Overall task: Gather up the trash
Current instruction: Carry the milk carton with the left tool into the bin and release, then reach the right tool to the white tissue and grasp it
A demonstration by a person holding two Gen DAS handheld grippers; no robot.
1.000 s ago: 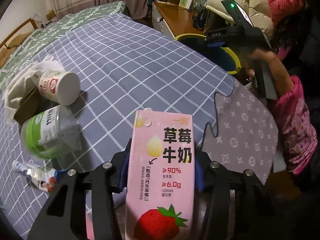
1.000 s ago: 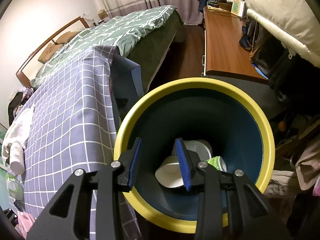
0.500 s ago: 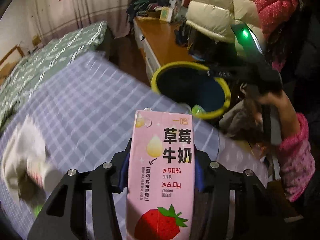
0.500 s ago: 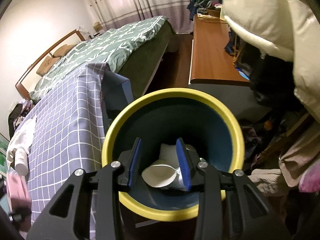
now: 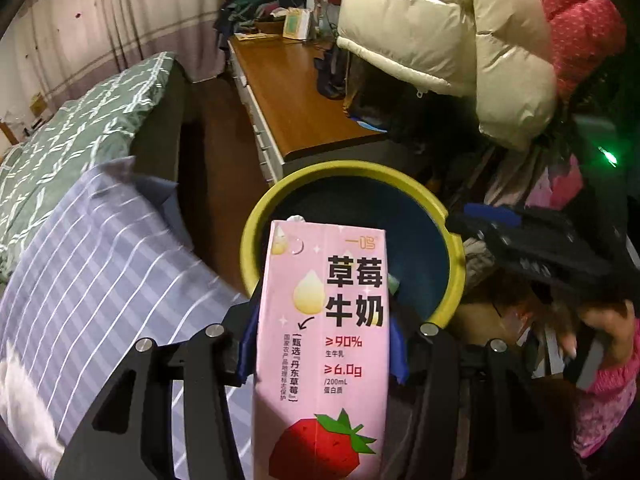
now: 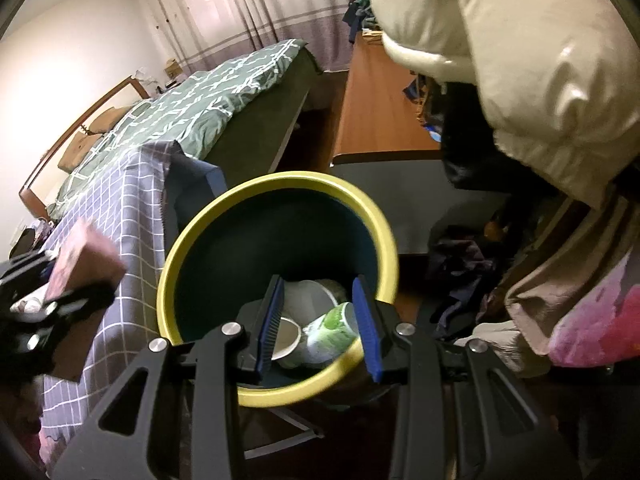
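Observation:
My left gripper [image 5: 322, 340] is shut on a pink strawberry milk carton [image 5: 324, 340] and holds it upright just before the yellow-rimmed dark bin [image 5: 454, 248]. The carton [image 6: 86, 264] and left gripper also show blurred at the left of the right wrist view. My right gripper [image 6: 318, 324] is open and empty above the near side of the bin [image 6: 180, 256]. Inside the bin lie white cups [image 6: 288, 336] and a green-printed cup [image 6: 332, 332].
A grey checked cloth [image 5: 100, 264] covers the table left of the bin. A green bed [image 6: 208, 96] lies beyond it. A wooden desk [image 5: 296, 100] stands behind the bin. Puffy cream and pink jackets [image 5: 460, 40] hang at the right over piled clothes [image 6: 560, 300].
My left gripper has carried the carton from over the table toward the bin, which now fills the middle of its view. My right gripper has pulled back from the bin and opened wider.

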